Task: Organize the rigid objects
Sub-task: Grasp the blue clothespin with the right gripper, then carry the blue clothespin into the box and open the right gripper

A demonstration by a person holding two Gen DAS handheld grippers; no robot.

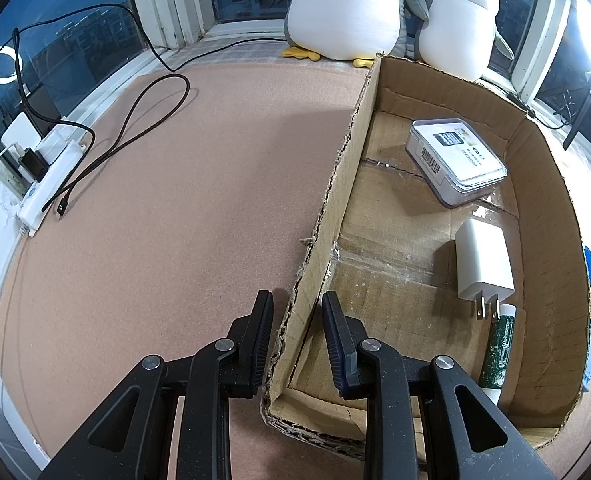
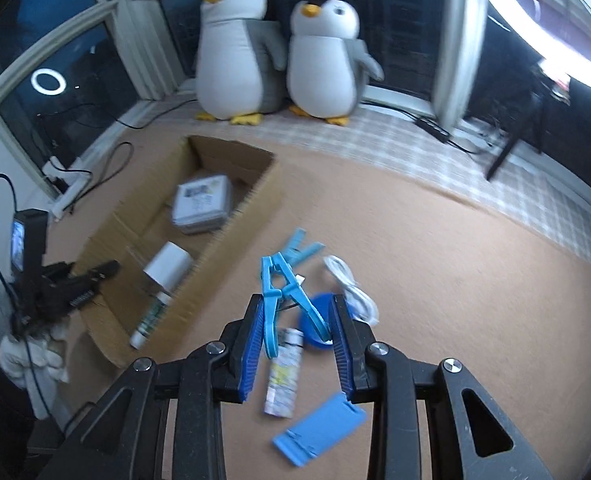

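Observation:
A cardboard box (image 1: pixel 551 216) holds a clear plastic case (image 1: pixel 455 160), a white charger (image 1: pixel 483 260) and a green-and-white tube (image 1: pixel 497 352). My left gripper (image 1: pixel 297 304) straddles the box's left wall (image 1: pixel 335 208), its jaws a little apart, one finger on each side. My right gripper (image 2: pixel 297 312) is shut on a light blue clothes peg (image 2: pixel 285 292) and holds it above the mat. A second blue peg (image 2: pixel 301 246), a white cable (image 2: pixel 351 288), a blue round lid (image 2: pixel 315 320), a small printed tube (image 2: pixel 285 372) and a blue flat stand (image 2: pixel 319 428) lie on the mat.
Two plush penguins (image 2: pixel 275 48) sit on the sill behind the box (image 2: pixel 231 216). A white power strip (image 1: pixel 47 176) with black cables (image 1: pixel 135 120) lies at the left of the tan mat (image 1: pixel 175 220). The left gripper shows in the right wrist view (image 2: pixel 95 276).

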